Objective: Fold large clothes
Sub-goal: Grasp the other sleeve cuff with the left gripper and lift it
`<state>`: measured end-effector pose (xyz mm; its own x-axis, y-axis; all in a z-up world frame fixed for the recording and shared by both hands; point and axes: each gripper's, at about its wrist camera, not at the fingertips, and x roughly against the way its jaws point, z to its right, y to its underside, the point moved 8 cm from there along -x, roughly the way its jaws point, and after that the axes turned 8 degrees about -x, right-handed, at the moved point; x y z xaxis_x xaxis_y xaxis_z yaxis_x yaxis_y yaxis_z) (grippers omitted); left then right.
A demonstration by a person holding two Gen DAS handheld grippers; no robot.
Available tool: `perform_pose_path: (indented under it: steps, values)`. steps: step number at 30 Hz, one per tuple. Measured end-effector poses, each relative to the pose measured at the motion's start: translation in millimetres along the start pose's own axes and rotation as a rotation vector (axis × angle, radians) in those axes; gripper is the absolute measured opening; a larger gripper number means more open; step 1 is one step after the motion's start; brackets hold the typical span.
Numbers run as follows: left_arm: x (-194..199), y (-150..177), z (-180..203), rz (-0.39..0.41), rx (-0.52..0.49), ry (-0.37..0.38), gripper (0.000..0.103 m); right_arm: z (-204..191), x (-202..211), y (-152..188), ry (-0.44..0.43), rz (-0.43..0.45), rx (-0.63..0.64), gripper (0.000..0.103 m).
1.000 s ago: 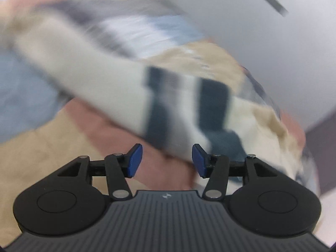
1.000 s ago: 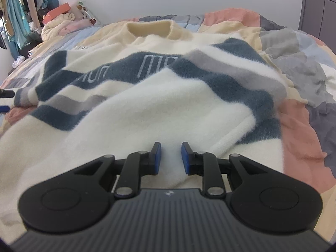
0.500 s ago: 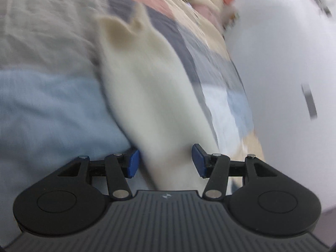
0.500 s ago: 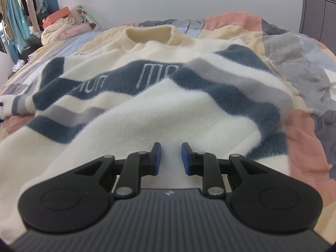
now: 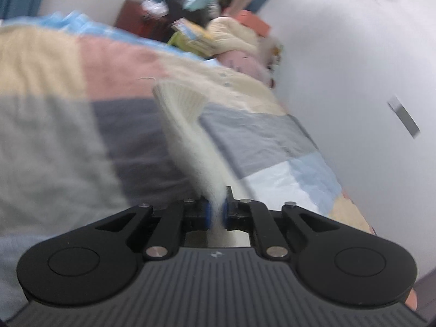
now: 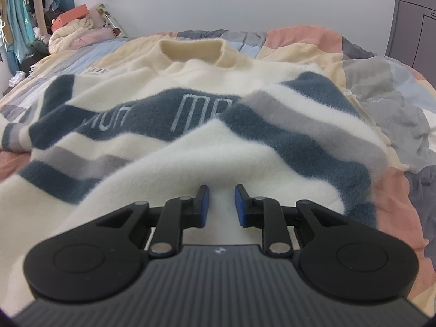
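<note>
Patchwork bed point(image 6: 313, 43) | left gripper point(image 5: 215, 211) clamped on sweater point(image 6: 190, 141) sleeve point(image 5: 188, 125) | right gripper point(image 6: 219, 203) fingers apart over hem | risk: fleece slips when pulled

Sweater point(image 6: 190, 158): thick fleecy cloth, fuzzy nap, matt; its sleeve point(image 5: 190, 136) ends in a ribbed knit cuff. Bedcover point(image 6: 395, 109): thin woven cloth, crumpled, matt. Right claw point(image 6: 221, 204) and left claw point(image 5: 215, 214): matt black plastic, ridged housing, bright metal pins, blue rubbery pads.
</note>
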<state>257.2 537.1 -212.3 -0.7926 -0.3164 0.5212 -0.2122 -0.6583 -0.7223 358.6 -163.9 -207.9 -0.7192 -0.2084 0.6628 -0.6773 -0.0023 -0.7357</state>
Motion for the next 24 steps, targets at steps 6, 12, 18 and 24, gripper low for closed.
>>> perform_pose_path:
  steps: [6, 12, 18, 24]
  values:
    - [61, -31, 84, 0.073, -0.212, 0.059, 0.009, 12, 14, 0, -0.030, -0.018, -0.050, 0.025]
    - [137, -40, 201, 0.165, -0.418, 0.186, 0.009, 25, 54, -8, -0.093, 0.053, -0.127, 0.026]
    - [218, -2, 317, 0.206, -0.524, 0.388, 0.009, 46, 90, -4, -0.132, 0.103, -0.192, 0.026]
    - [266, 97, 412, 0.138, -0.564, 0.563, 0.009, 68, 126, 9, -0.211, 0.134, -0.290, 0.027]
